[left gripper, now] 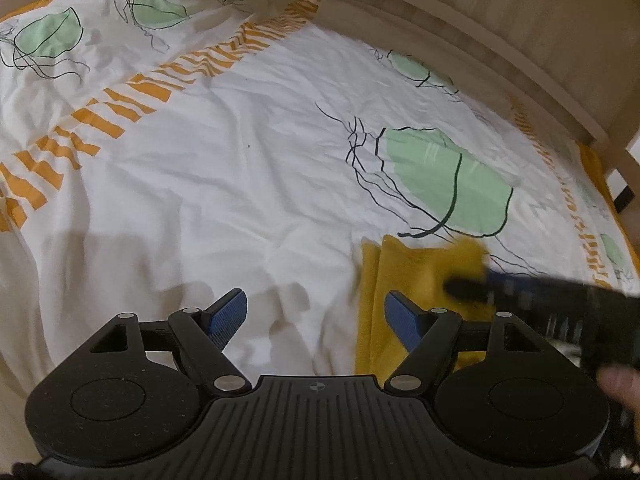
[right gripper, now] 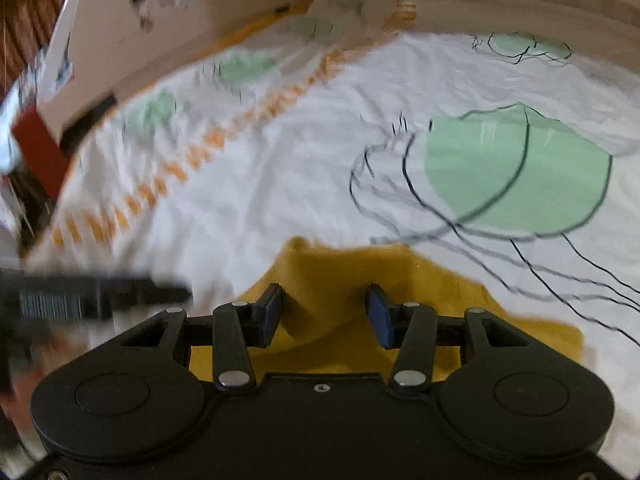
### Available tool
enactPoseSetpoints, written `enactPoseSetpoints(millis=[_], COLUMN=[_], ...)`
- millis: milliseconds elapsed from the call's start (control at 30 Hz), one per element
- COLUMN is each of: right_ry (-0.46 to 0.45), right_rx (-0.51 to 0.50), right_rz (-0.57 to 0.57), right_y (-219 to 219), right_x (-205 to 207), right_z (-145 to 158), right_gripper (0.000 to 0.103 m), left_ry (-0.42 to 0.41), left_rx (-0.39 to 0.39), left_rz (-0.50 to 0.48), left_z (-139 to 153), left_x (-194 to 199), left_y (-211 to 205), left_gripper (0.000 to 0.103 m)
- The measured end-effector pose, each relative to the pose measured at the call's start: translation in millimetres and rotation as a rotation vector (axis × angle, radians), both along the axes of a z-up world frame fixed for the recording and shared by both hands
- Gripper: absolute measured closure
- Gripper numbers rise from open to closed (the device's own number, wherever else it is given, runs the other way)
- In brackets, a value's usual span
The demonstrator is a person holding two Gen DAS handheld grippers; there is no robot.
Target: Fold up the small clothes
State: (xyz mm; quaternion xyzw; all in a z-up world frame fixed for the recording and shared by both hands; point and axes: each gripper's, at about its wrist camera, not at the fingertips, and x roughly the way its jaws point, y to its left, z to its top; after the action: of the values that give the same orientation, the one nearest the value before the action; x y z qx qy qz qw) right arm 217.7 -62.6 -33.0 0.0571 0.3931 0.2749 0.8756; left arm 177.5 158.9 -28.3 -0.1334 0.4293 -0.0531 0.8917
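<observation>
Folding appears partly done: yellow cloth [right gripper: 360, 280] lies doubled on the printed bedsheet [left gripper: 240, 180], near side, right of centre. Left gripper [left gripper: 316, 316] hangs released beside it; right gripper [right gripper: 324, 316] hovers over it, jaws apart, gripping nothing (final folds remain).

Support surface: a bed [left gripper: 500, 56] with a pale wooden frame curving along its far edge. A white sheet [left gripper: 240, 168] covers it, wrinkled, printed with green leaves outlined in black and crossed by a band of orange bars [left gripper: 120, 108] running diagonally beyond the left fingers [left gripper: 230, 312]. A yellow cloth [left gripper: 404, 276] lies directly on the sheet, ahead of and beneath the right fingers [right gripper: 378, 316], just right of the left fingers, its near part folded into lengthwise layers. A large leaf print [right gripper: 520, 172] sits beyond the cloth, close to its far edge
</observation>
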Motion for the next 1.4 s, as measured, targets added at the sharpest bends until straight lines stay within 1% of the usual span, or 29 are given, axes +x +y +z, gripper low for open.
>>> enactPoseSetpoints(millis=[100,167,367,433,500,600,700,800,967,1033,1100,1167,1200,1233,1267,1300,1333,1367,1400], right_ry=[0.013,0.024,0.071,0.094,0.124,0.191,0.238,0.241,0.235,0.241,0.241,0.240,0.242,0.251,0.258,0.263,0.276,0.288,0.295], right_rx=[0.074,0.105,0.167,0.183,0.211,0.261,0.302,0.354,0.386,0.389,0.397,0.402,0.396,0.382,0.360,0.338,0.352,0.379,0.385], right_rz=[-0.057,-0.096,-0.242,-0.292,-0.332,-0.370,-0.362,-0.337,-0.252,-0.219,-0.192,-0.174,-0.167,-0.169,-0.186,-0.211,-0.219,-0.228,-0.237], right_y=[-14,-31,-94,-114,-127,-138,-139,-134,-113,-103,-96,-95,-95,-96,-100,-105,-111,-118,-123], right_x=[7,0,-41,-63,-83,-105,-124,-132,-119,-113,-110,-111,-110,-112,-115,-116,-116,-118,-120], right_z=[5,8,4,-3,-9,-23,-35,-43,-48,-50,-52,-55,-55,-56,-57,-58,-60,-62,-62], right_gripper=[0.047,0.047,0.033,0.025,0.022,0.016,0.014,0.010,0.006,0.003,0.003,0.007,0.025,0.048,0.061,0.080,0.084,0.084,0.084], left_ry=[0.008,0.015,0.030,0.036,0.046,0.061,0.073,0.085,0.129,0.137,0.131,0.129,0.129,0.130,0.135,0.143,0.153,0.155,0.152], left_rx=[-0.008,-0.021,-0.054,-0.059,-0.061,-0.063,-0.064,-0.084,-0.146,-0.148,-0.143,-0.149,-0.159,-0.176,-0.202,-0.226,-0.238,-0.229,-0.211], left_rz=[0.006,0.003,-0.048,-0.063,-0.074,-0.083,-0.086,-0.093,-0.101,-0.104,-0.109,-0.118,-0.128,-0.140,-0.157,-0.174,-0.186,-0.193,-0.206], left_z=[-2,-3,-7,-10,-13,-17,-21,-25,-36,-39,-40,-41,-41,-42,-43,-45,-47,-48,-47], left_x=[0,1,3,3,3,4,5,6,13,16,19,22,23,24,26,27,29,30,31], left_y=[2,2,-6,-10,-13,-16,-18,-19,-22,-26,-29,-31,-33,-35,-37,-39,-43,-47,-52], left_gripper=[0.028,0.028,0.028,0.028,0.029,0.028,0.029,0.029,0.029,0.029,0.029,0.029,0.029,0.029,0.029,0.029,0.028,0.028,0.028])
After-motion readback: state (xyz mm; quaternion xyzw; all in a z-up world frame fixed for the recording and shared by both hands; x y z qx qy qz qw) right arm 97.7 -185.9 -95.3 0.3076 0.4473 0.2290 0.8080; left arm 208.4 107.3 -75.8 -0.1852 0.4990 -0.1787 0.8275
